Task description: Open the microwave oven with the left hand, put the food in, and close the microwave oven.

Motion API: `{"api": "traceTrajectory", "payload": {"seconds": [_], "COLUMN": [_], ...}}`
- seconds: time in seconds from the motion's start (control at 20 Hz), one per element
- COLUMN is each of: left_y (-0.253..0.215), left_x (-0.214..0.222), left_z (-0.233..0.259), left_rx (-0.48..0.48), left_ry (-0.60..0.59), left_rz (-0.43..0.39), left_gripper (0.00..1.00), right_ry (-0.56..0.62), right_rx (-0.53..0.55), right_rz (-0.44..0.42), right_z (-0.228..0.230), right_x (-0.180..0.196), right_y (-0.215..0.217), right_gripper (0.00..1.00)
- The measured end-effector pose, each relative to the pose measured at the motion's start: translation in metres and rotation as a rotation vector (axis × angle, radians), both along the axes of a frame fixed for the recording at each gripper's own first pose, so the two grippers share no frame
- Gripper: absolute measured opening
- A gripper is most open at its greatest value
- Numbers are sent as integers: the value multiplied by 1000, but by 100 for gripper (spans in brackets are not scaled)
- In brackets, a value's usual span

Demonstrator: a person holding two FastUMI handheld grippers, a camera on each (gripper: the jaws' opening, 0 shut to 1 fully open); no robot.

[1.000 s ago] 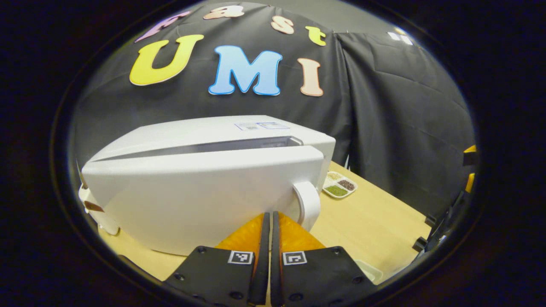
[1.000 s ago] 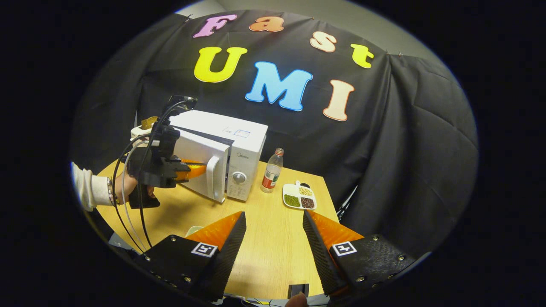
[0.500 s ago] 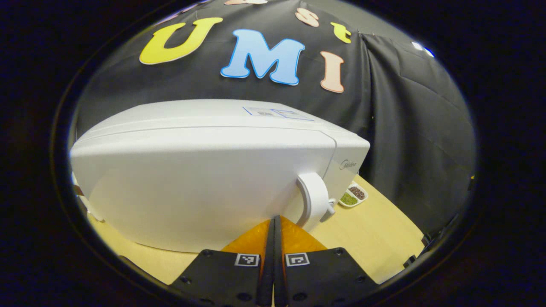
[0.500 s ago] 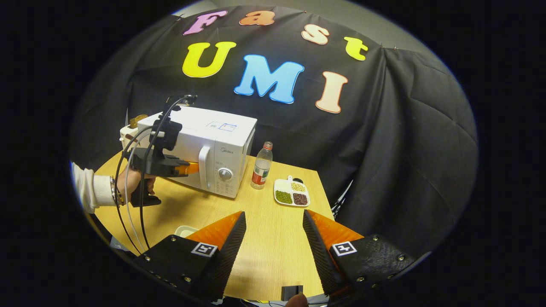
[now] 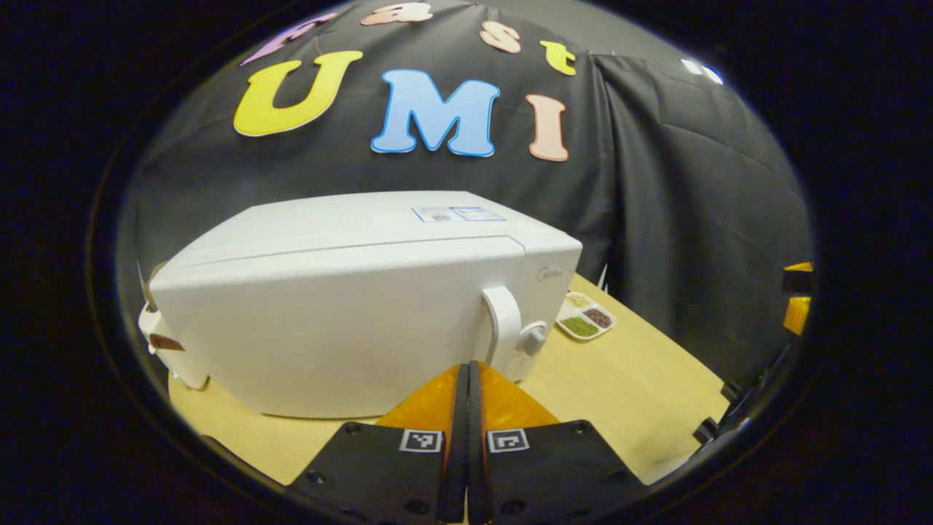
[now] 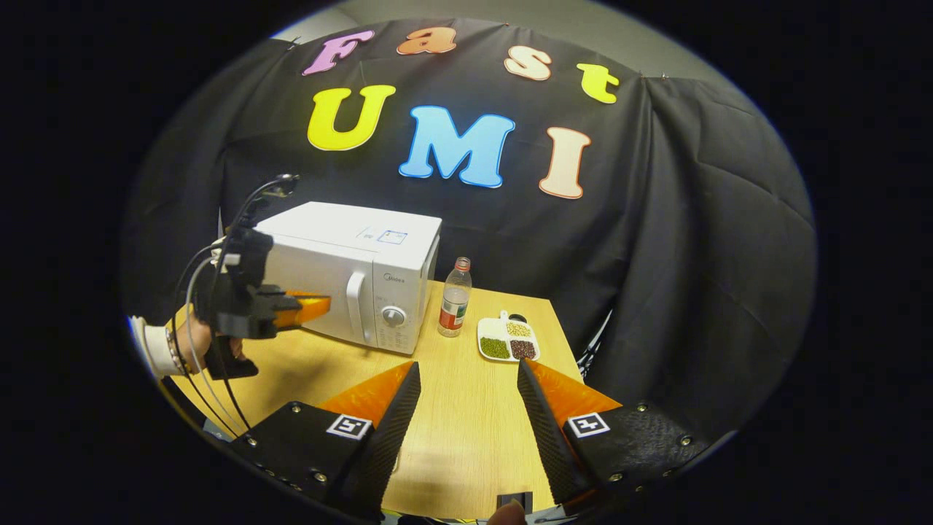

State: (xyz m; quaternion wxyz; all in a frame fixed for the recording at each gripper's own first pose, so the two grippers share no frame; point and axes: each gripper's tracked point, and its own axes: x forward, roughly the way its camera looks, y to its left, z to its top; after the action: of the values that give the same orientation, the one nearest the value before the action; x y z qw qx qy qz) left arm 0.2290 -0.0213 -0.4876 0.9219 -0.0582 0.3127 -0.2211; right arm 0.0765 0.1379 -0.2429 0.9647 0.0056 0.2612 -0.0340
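your left gripper [image 5: 467, 379] has its fingers pressed together on nothing, just short of the microwave [image 5: 364, 292] door [image 5: 342, 328], which sits flush. your right gripper [image 6: 466, 386] gapes wide over the table [image 6: 466, 437], carrying nothing. judging by that, the task looks finished.

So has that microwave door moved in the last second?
Yes. In the right gripper view the door stood ajar from the microwave body a second ago; now it sits flush against the control panel, and the left gripper has drawn back.
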Motion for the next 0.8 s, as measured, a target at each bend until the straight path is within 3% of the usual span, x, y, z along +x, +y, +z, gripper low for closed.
{"api": "traceTrajectory", "payload": {"seconds": [0.35, 0.75, 0.8], "left_y": [37, 68, 66], "left_x": [-101, -168, -176], "left_z": [82, 199, 219], "left_rx": [-39, 41, 39], "left_ry": [-58, -195, -226], "left_rz": [58, 281, 309], "left_gripper": [8, 9, 22], "right_ry": [-53, -189, -216], "right_rx": [13, 143, 150], "right_rz": [8, 106, 115], "right_z": [15, 44, 50], "right_x": [-11, -20, -20], "right_y": [-7, -27, -34], "right_gripper": [82, 83, 82]}}
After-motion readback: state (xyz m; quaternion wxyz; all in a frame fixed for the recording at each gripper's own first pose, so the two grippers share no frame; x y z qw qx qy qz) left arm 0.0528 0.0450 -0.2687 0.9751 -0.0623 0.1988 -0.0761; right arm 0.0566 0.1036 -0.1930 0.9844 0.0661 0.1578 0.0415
